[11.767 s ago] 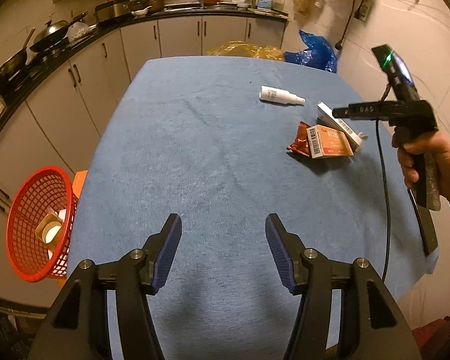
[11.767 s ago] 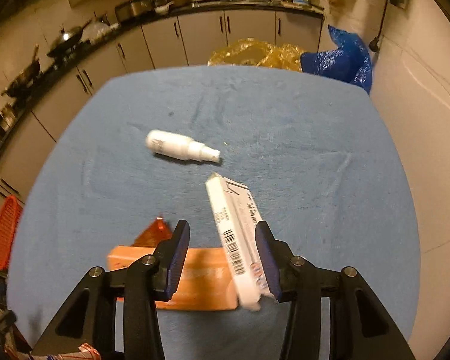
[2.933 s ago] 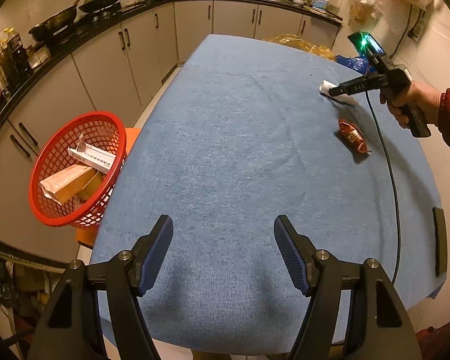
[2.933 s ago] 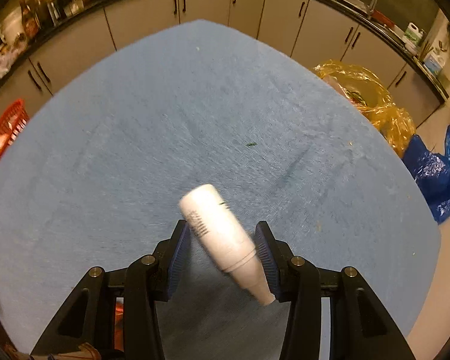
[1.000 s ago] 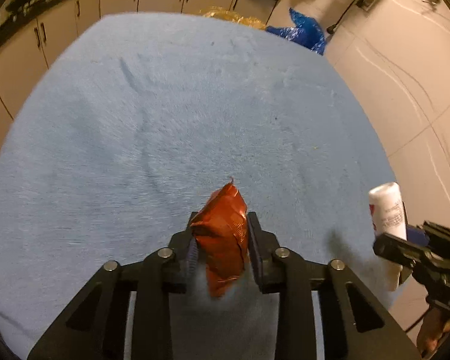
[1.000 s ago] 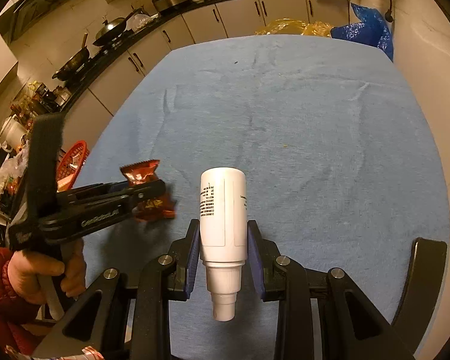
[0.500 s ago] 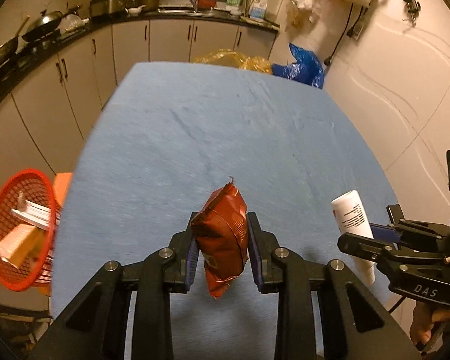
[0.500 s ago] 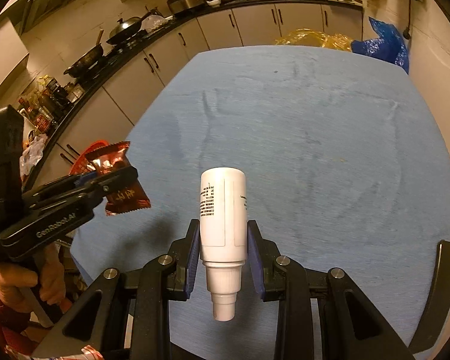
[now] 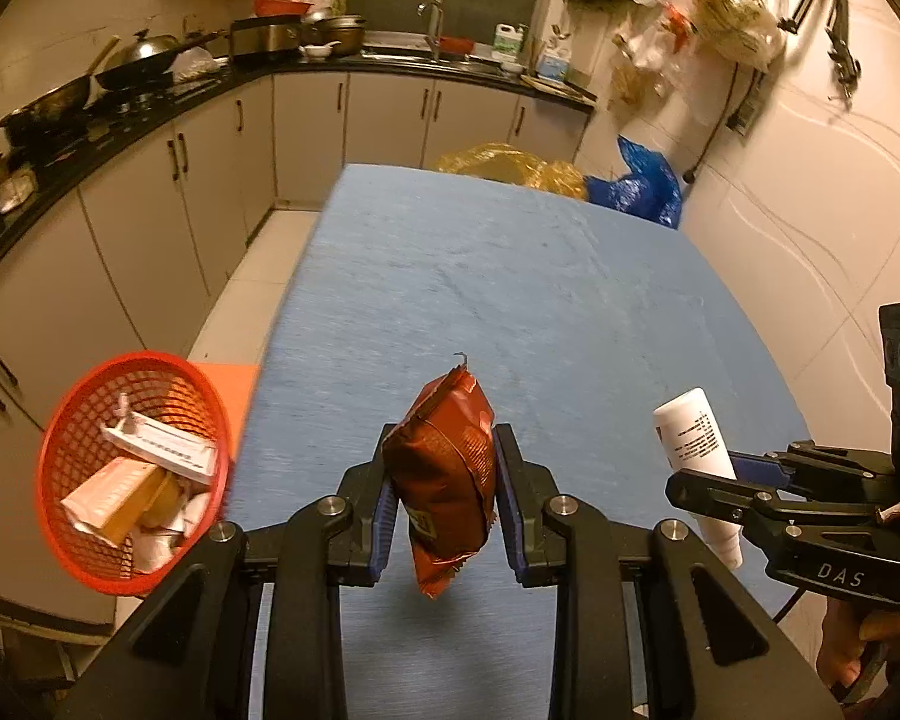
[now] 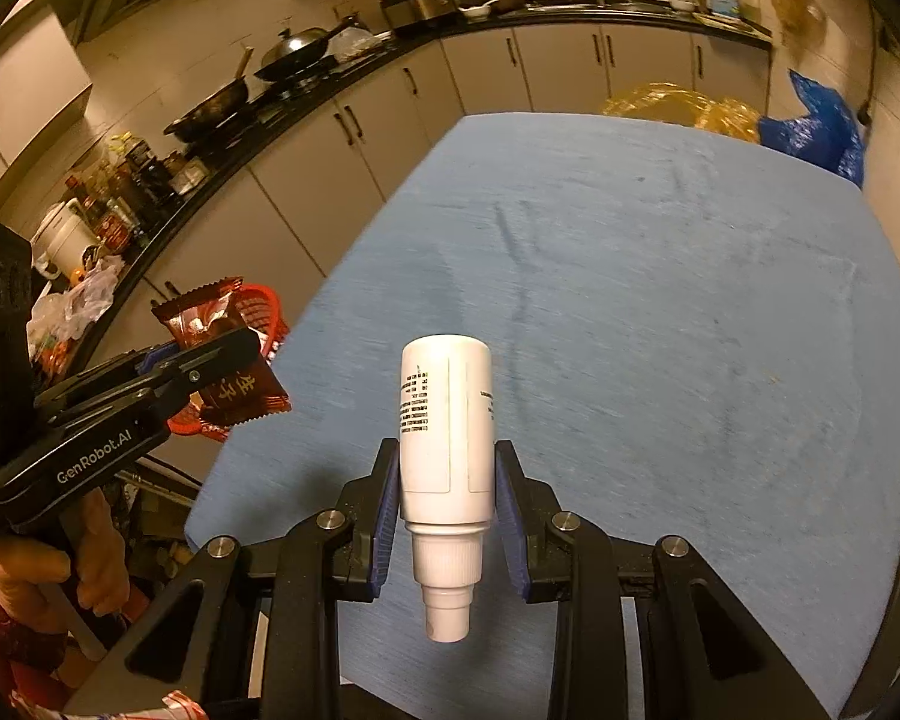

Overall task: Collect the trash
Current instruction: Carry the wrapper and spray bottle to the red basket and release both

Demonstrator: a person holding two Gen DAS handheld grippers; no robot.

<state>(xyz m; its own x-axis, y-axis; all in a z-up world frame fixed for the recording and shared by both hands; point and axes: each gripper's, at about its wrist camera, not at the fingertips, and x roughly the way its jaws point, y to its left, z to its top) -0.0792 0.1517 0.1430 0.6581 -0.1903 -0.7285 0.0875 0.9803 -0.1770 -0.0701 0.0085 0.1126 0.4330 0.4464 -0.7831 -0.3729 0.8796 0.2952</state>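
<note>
My left gripper (image 9: pixel 444 480) is shut on a red-brown snack packet (image 9: pixel 444 474) and holds it above the near left part of the blue table (image 9: pixel 510 276). My right gripper (image 10: pixel 447 498) is shut on a white bottle (image 10: pixel 445 438), cap toward the camera, above the table's near edge. The bottle also shows at the right of the left wrist view (image 9: pixel 693 450). The packet shows at the left of the right wrist view (image 10: pixel 228 360). A red mesh basket (image 9: pixel 60 498) stands beside the table's left edge, holding boxes and wrappers.
Kitchen cabinets and a dark counter (image 9: pixel 120 114) with pans run along the left and back. Yellow (image 9: pixel 510 165) and blue bags (image 9: pixel 642 189) lie beyond the table's far end. A white wall (image 9: pixel 810 210) is on the right.
Both grippers have drifted left toward the basket side with the packet and the bottle still held. The basket now sits nearer the left gripper.
</note>
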